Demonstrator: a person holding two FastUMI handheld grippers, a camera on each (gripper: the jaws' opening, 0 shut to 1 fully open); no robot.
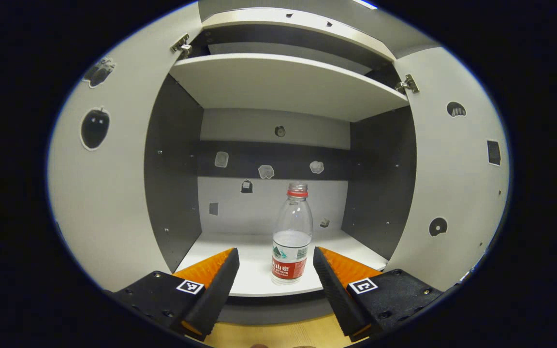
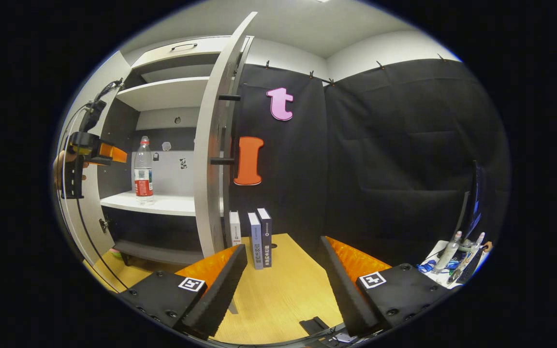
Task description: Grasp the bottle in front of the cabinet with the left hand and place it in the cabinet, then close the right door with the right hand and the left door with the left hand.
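A clear plastic bottle (image 1: 292,241) with a red label and no cap stands upright near the front edge of the cabinet's white lower shelf (image 1: 254,270). My left gripper (image 1: 274,270) is open just in front of it, its fingers apart from the bottle on either side. Both cabinet doors stand open: the left door (image 1: 109,193) and the right door (image 1: 452,183). In the right gripper view the bottle (image 2: 143,171) is on the shelf, the left gripper (image 2: 99,152) hovers before it, and the right door (image 2: 213,145) is edge-on. My right gripper (image 2: 283,268) is open over the wooden table.
Three upright books (image 2: 252,237) stand on the wooden table (image 2: 283,290) beside the right door's foot. An upper shelf (image 1: 283,82) spans the cabinet above the bottle. Cleaning items (image 2: 457,256) lie at the far right. A cable hangs from the left gripper.
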